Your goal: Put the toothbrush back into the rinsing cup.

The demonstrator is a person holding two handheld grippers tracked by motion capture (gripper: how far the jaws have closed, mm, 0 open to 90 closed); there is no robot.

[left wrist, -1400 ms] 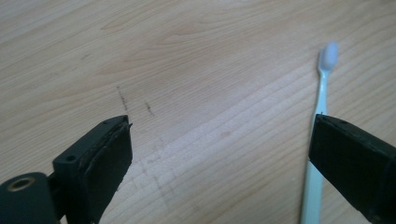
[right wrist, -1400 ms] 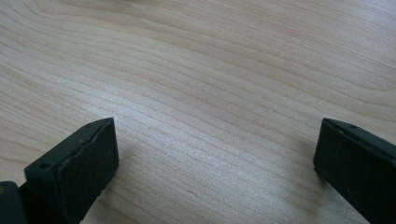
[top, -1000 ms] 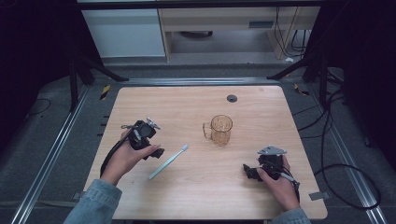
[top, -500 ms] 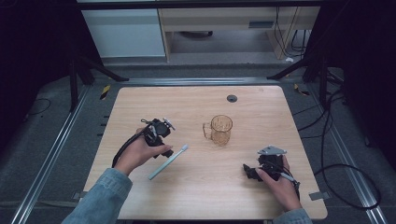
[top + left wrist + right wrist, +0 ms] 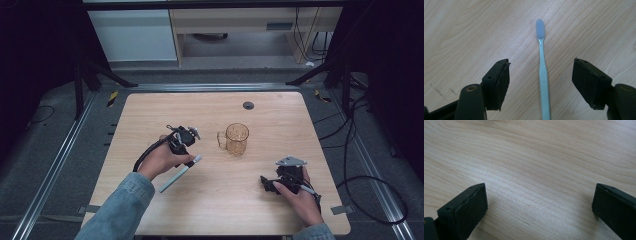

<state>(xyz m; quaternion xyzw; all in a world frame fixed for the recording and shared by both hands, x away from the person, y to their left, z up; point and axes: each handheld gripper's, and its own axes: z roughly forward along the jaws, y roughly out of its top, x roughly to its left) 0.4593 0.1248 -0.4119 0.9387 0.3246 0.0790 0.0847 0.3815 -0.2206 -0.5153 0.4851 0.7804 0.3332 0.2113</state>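
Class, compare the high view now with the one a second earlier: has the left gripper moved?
Yes. The left gripper has shifted right, toward the glass mug, which stayed put. It now sits over the toothbrush, jaws open either side of the handle.

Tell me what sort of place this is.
Probably a lab recording station, not a home: a bare wooden table on dark flooring, metal rails alongside, loose cables, and a handheld left gripper.

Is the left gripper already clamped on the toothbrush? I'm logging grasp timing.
No: in the left gripper view the left gripper stands open, its jaws on either side of the toothbrush handle with bare table between.
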